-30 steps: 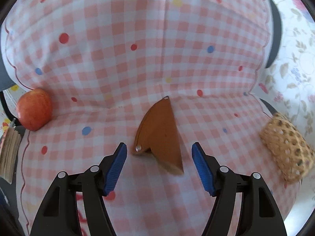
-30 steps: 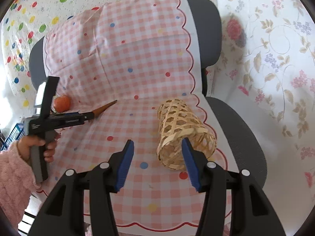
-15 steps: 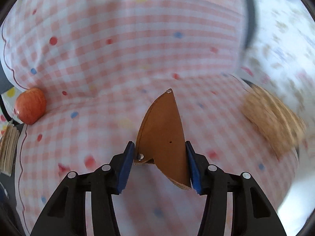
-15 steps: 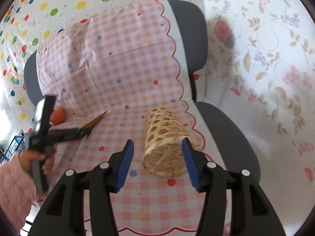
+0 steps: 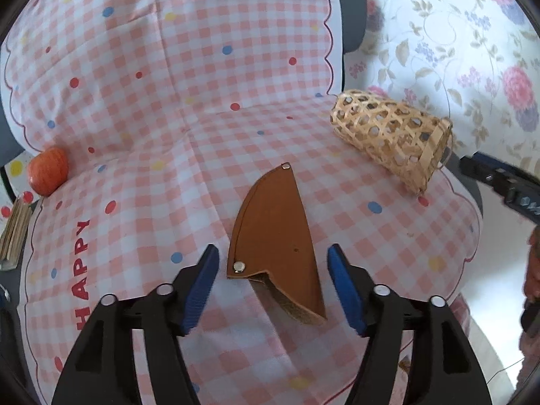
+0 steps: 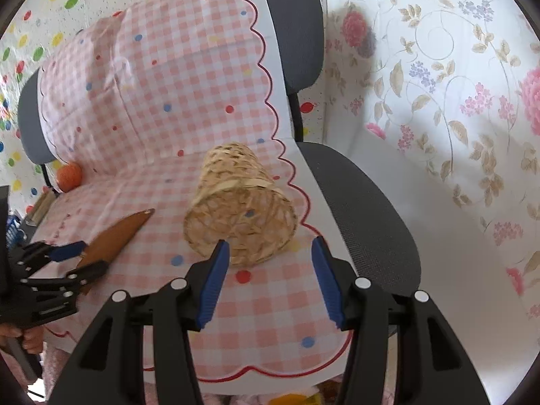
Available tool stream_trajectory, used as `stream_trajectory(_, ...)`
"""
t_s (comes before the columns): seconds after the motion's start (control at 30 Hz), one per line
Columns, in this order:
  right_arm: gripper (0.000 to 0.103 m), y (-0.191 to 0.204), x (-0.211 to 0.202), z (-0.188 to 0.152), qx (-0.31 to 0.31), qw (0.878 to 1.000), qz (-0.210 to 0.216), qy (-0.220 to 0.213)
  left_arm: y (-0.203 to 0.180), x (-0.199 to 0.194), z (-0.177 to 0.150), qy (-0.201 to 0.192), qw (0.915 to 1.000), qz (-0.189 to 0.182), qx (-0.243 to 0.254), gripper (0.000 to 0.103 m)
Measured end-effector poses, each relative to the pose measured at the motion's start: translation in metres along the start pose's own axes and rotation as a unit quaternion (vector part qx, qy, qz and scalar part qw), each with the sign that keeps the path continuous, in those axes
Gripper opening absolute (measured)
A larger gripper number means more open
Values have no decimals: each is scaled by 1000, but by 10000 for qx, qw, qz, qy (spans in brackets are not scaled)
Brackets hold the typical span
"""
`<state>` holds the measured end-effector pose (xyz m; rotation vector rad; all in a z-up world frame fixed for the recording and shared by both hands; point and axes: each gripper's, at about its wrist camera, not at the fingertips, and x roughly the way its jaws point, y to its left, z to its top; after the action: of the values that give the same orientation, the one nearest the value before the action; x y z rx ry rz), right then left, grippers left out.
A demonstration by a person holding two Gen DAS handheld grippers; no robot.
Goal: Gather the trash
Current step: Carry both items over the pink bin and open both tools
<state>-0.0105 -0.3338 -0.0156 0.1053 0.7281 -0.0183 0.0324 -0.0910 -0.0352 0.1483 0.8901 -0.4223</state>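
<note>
A brown leather sheath [image 5: 275, 236] with two rivets is held in my left gripper [image 5: 273, 275], its wide end between the blue pads, lifted above the chair seat. It also shows in the right wrist view [image 6: 114, 236], inside the left gripper [image 6: 76, 258]. A woven bamboo basket [image 5: 391, 135] lies on its side on the seat's right part. In the right wrist view the basket [image 6: 239, 216] has its open mouth facing my right gripper [image 6: 270, 276], which is open and just in front of it.
A red apple [image 5: 49, 170] rests at the seat's left corner against the backrest; it also shows in the right wrist view [image 6: 69, 177]. A pink checked cloth [image 5: 168, 101] covers the grey office chair [image 6: 354, 202]. A book's edge [image 5: 15, 233] is at far left. Floral wall to the right.
My left gripper closed on the sheath and raised it while turning right, so the basket came into view. My right gripper moved closer to the basket's mouth.
</note>
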Motion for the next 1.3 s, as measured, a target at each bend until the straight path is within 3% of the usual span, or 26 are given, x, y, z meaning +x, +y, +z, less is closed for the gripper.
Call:
stream_trajectory(0.23, 33, -14, 33, 13, -115, 9999, 128, -16, 4, -10, 0, -87, 9997, 138, -162, 68)
stream_trajectory(0.4, 8, -13, 45, 15, -187, 9995, 272, -28, 4, -20, -7, -119, 9993, 206, -304, 68)
stream_trajectory(0.8, 5, -1, -49, -3, -170, 9981, 397, -439, 4, -41, -26, -260, 9984, 180, -471, 68)
stream_trajectory(0.9, 5, -3, -69, -7, 11, 9980, 339, -527, -2, -35, -17, -250, 9991, 118, -325, 77)
stream_trajectory(1.03, 5, -3, -74, -10, 105, 9984, 222, -512, -7, -11, -1, -71, 9996, 164, -229, 79)
stream_trajectory(1.2, 5, -1, -73, -10, 87, 9988, 101, -475, 1, 19, 13, 231, 9987, 97, -444, 74)
stream_trajectory(1.3, 5, -2, -73, -10, 75, 9988, 95, -467, -1, 25, 16, 219, 9988, 281, -347, 70)
